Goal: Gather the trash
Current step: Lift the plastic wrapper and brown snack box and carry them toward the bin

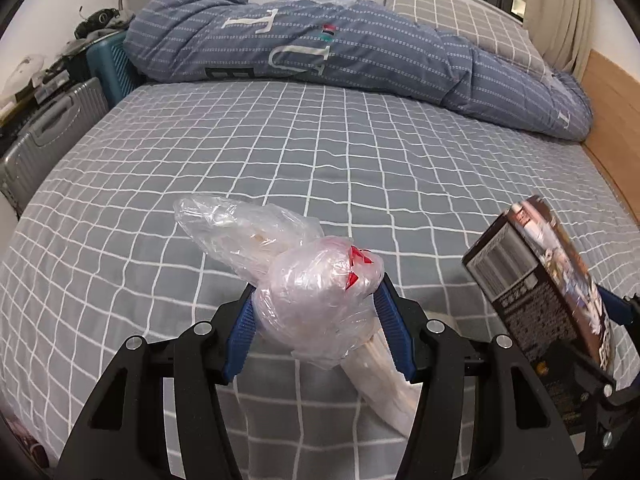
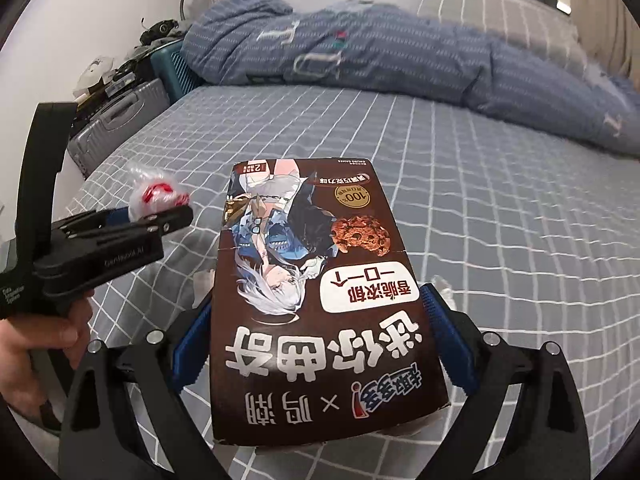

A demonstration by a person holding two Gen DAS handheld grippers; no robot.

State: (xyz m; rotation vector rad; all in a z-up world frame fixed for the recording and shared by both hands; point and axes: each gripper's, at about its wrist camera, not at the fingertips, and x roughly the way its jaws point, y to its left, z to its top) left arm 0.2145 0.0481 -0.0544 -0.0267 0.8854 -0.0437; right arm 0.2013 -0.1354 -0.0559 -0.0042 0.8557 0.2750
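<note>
The left gripper [image 1: 316, 316] squeezes a crumpled clear plastic bag [image 1: 308, 292]. The right gripper [image 2: 320, 340] holds a flat brown cookie box [image 2: 316, 300] by its sides. Both are up above the grey checked bed [image 1: 280, 152]. The box is wide and smooth, so it could slip out and fall.

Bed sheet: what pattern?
Grey bed sheet with a white grid of squares; clearest in the left wrist view.

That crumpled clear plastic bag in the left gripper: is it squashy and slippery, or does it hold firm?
The plastic bag is probably soft and light: its film is wrinkled and bulges between the left gripper's blue pads. The glossy film may be slippery. The loose end sticking out over the bed would likely flop when moved.
</note>
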